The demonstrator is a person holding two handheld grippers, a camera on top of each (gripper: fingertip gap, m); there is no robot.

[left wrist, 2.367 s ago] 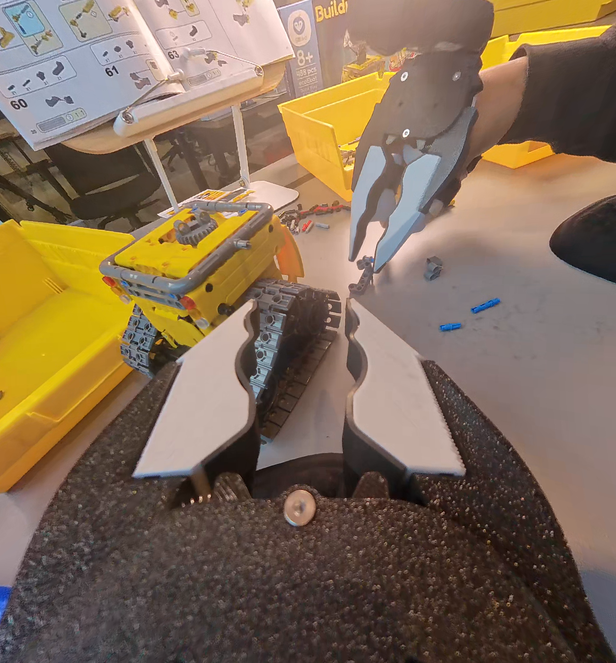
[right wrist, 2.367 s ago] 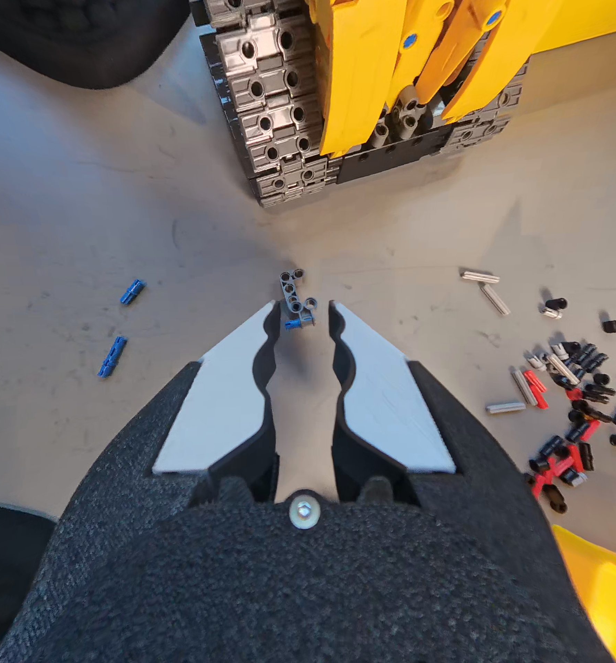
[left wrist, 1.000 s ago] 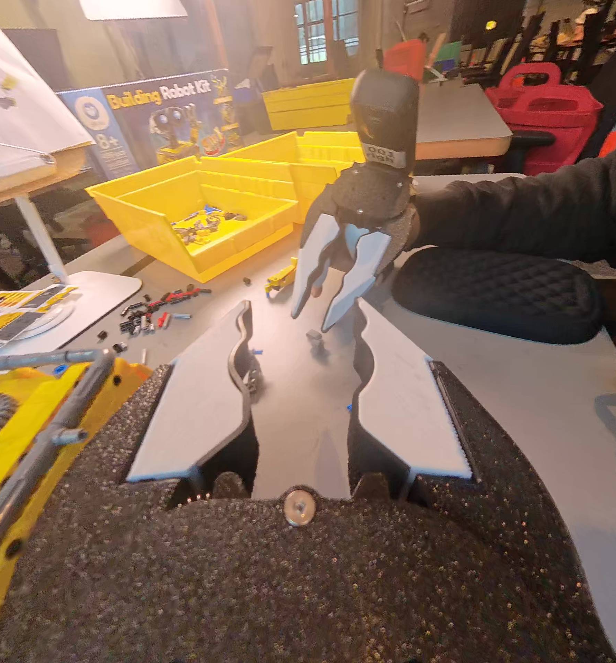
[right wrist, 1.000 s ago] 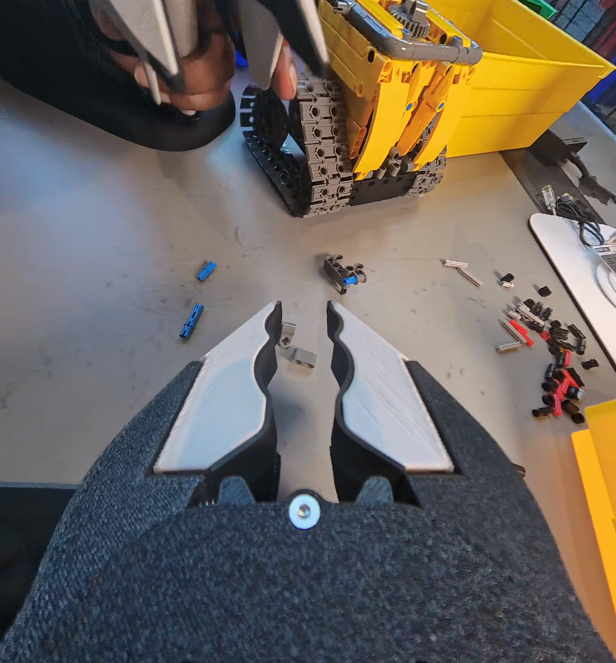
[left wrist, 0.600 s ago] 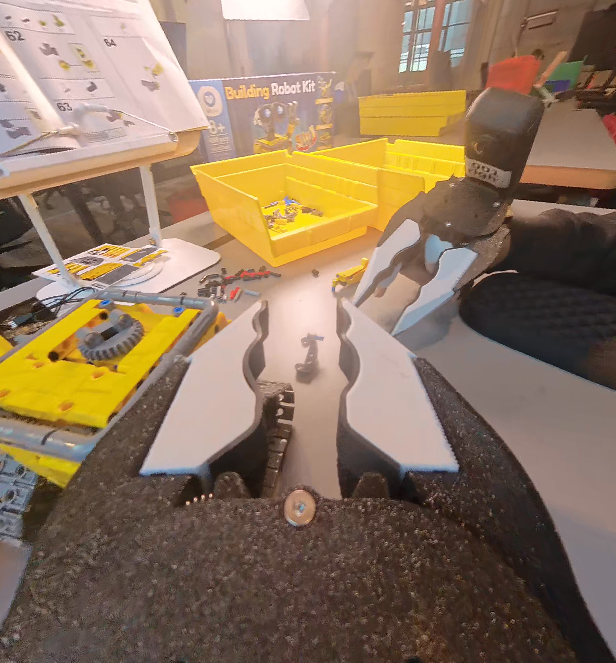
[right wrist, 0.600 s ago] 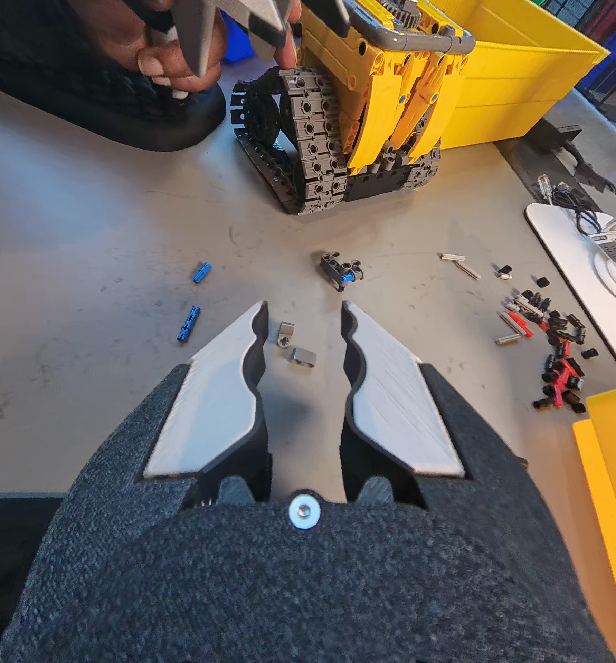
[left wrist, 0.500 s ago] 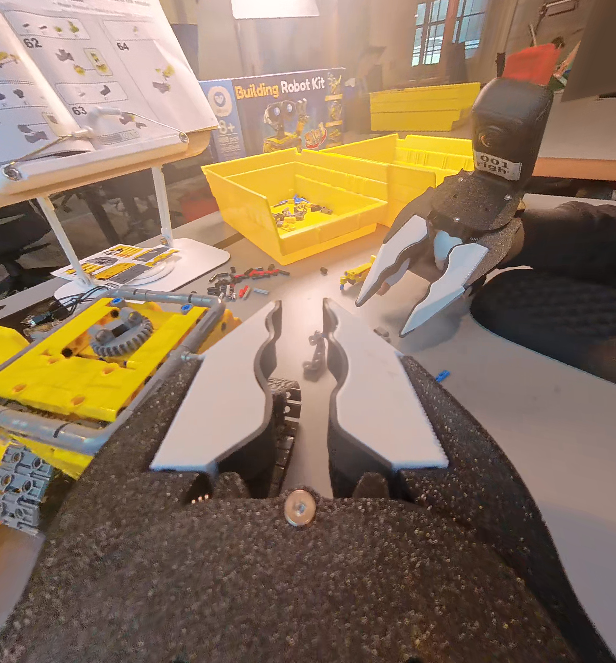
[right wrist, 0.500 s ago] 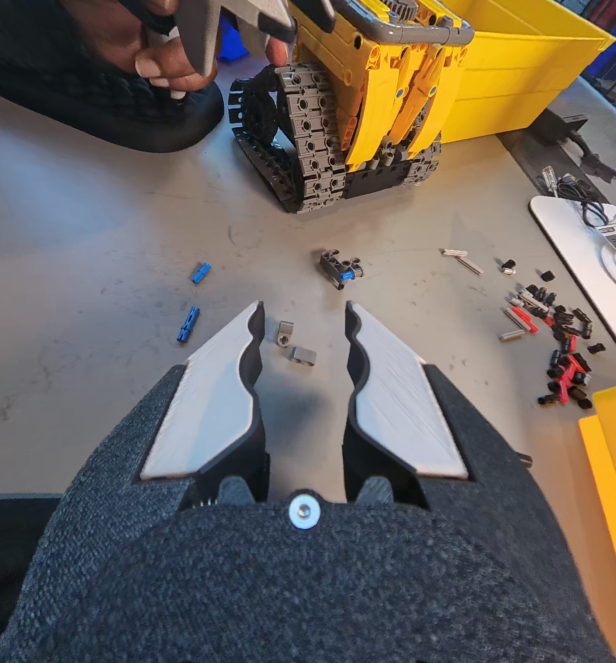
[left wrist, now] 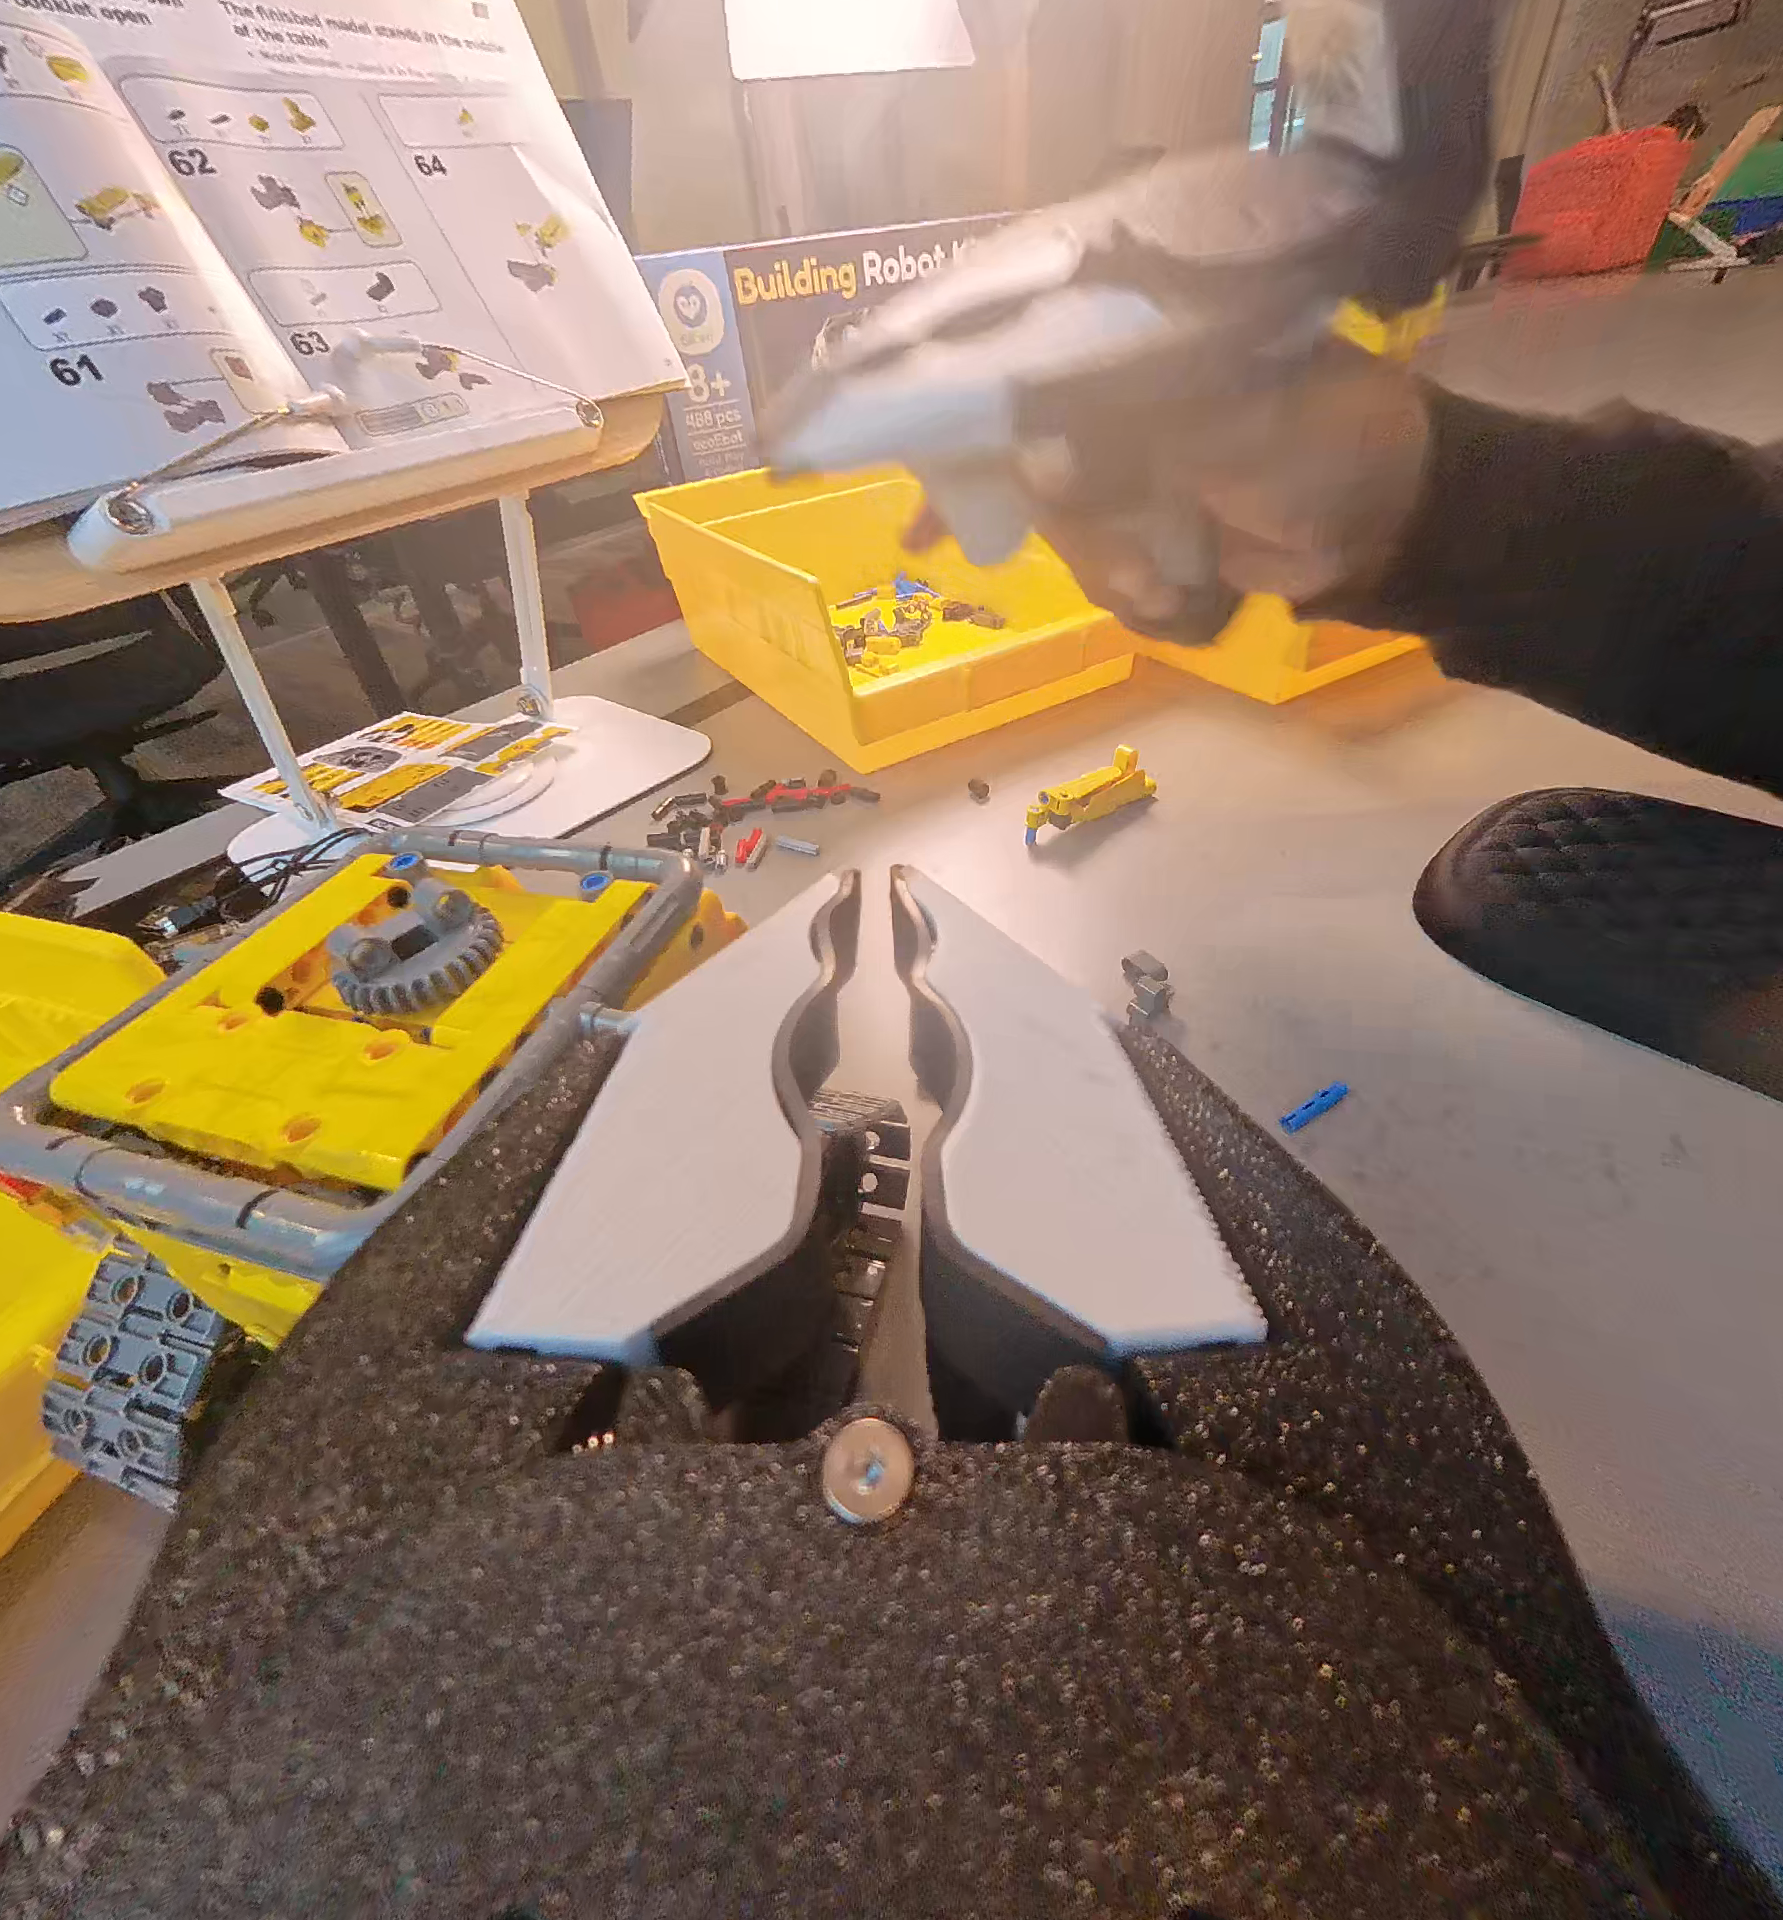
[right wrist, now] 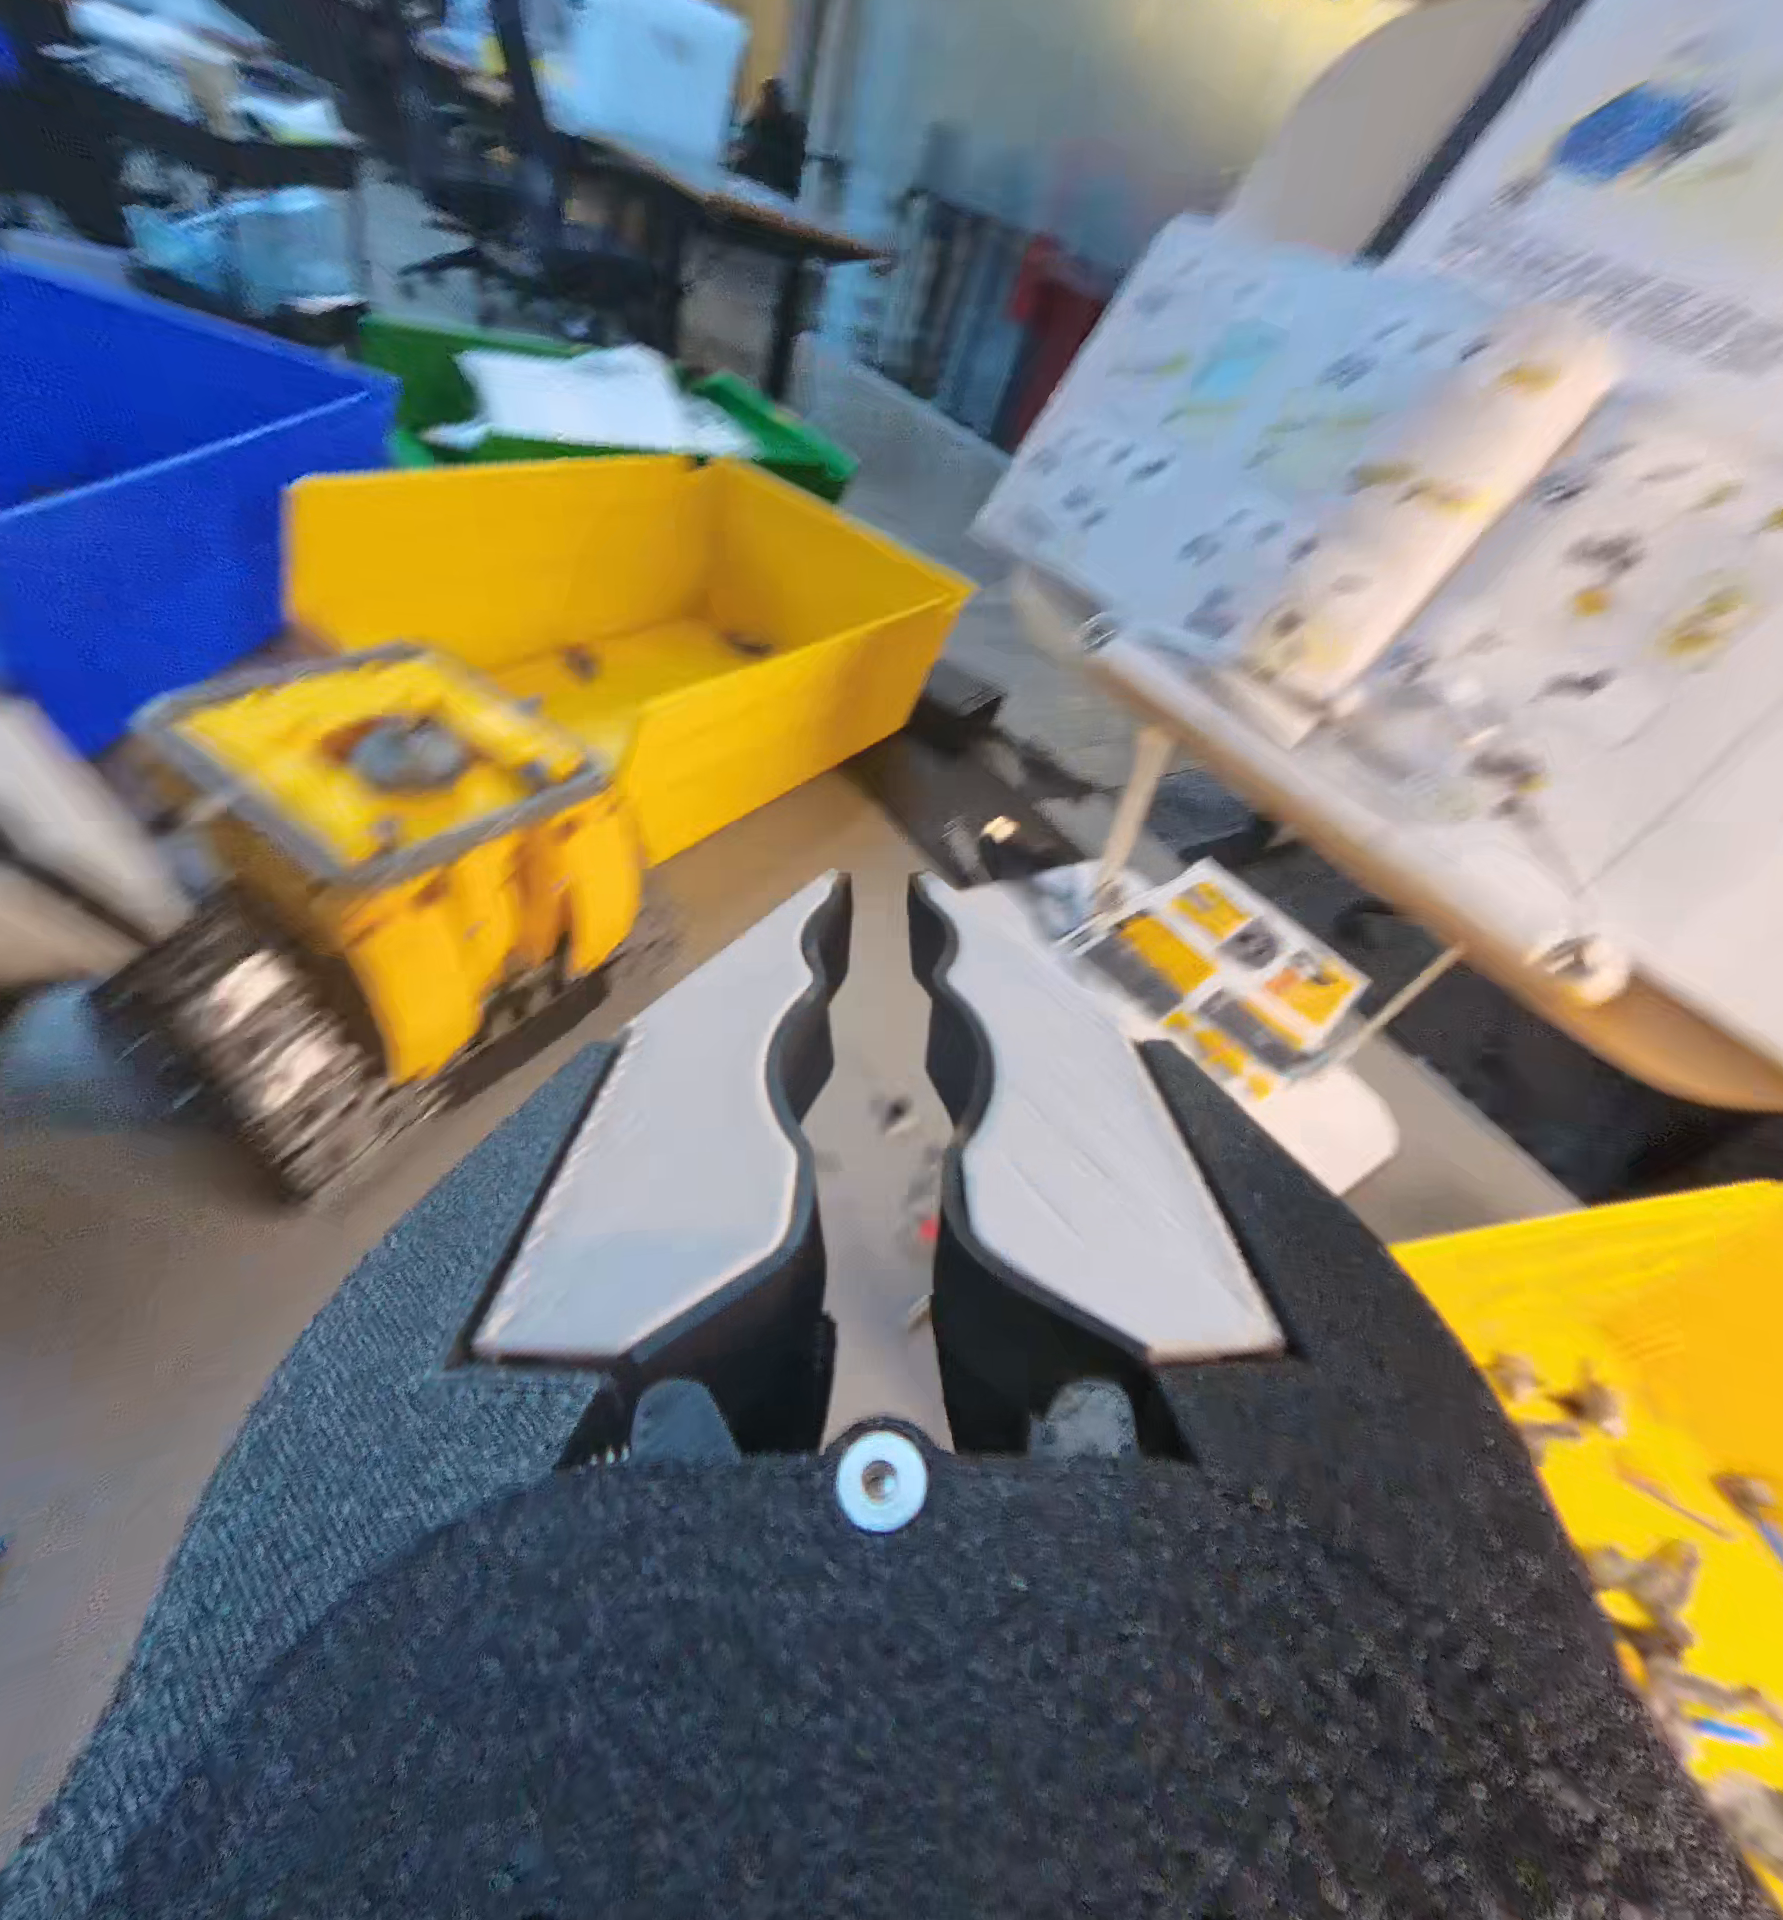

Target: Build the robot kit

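Two claws show, each with its fingers nearly together and only a thin slit between the tips, nothing held: the left claw (left wrist: pixel 868 883) hangs over the grey table (left wrist: pixel 1489 1195) just beside the yellow tracked model (left wrist: pixel 274 1049), whose black tread shows through the slit. The right claw (right wrist: pixel 879 894) is raised well above the table and blurred, pointing between the same model (right wrist: pixel 388 831) and the instruction booklet on its stand (right wrist: pixel 1438 540), with a yellow bin (right wrist: pixel 658 582) behind. Small grey connector pieces (left wrist: pixel 1145 987) and a blue pin (left wrist: pixel 1313 1105) lie near the left claw's right finger.
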